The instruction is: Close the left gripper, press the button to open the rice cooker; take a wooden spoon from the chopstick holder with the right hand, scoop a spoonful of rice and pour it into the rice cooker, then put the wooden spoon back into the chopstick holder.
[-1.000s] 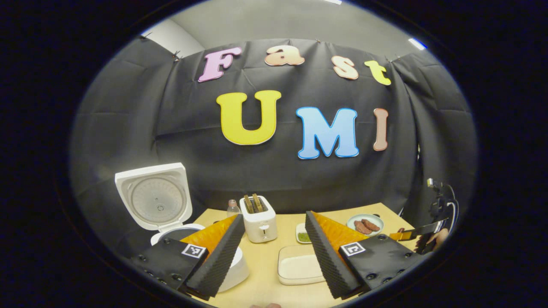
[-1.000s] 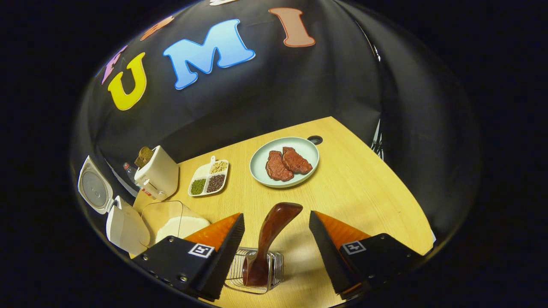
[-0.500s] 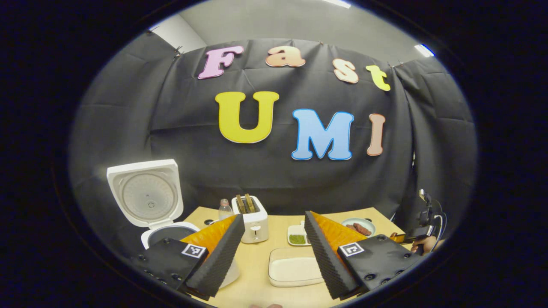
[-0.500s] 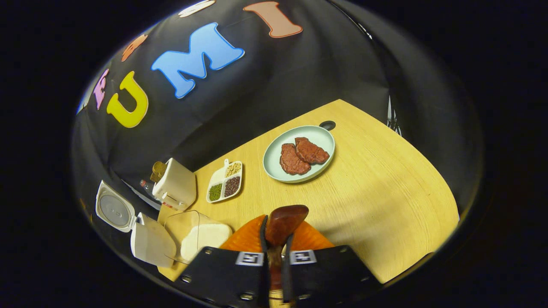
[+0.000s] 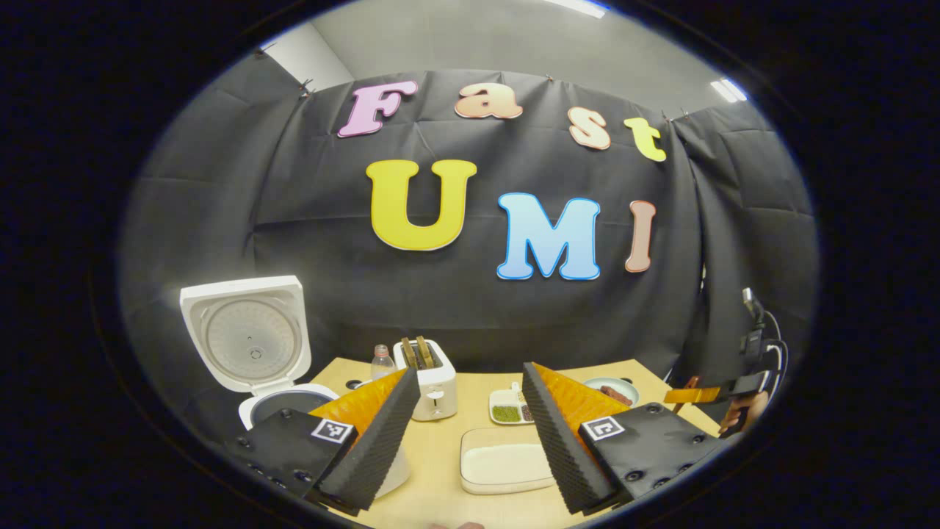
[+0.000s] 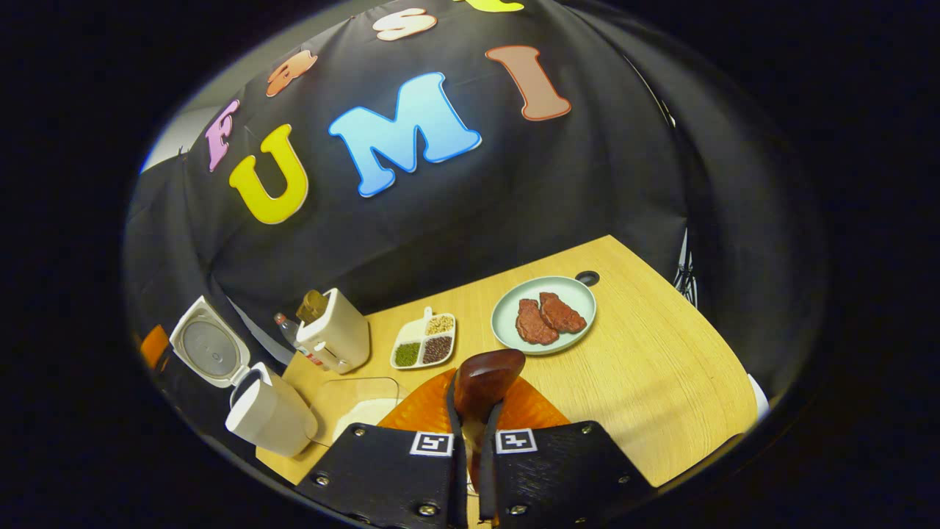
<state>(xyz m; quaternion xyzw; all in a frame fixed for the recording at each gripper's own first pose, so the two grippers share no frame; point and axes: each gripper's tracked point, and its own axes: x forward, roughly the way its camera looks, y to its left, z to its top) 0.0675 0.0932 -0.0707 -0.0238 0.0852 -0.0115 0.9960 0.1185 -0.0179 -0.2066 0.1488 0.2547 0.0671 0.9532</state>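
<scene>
A staged kitchen booth is shown: a wooden table [image 6: 646, 367] set against black cloth, with a rice cooker [image 5: 257, 353] and toaster [image 6: 334, 339].

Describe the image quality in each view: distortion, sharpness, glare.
Left gripper view: strong fisheye bowing of the table edge, ceiling lights blown out, open rice cooker sharp. Right gripper view: the table curves and tilts, the wooden spoon in the right gripper shows a soft highlight, plate crisp, edges darken.
</scene>
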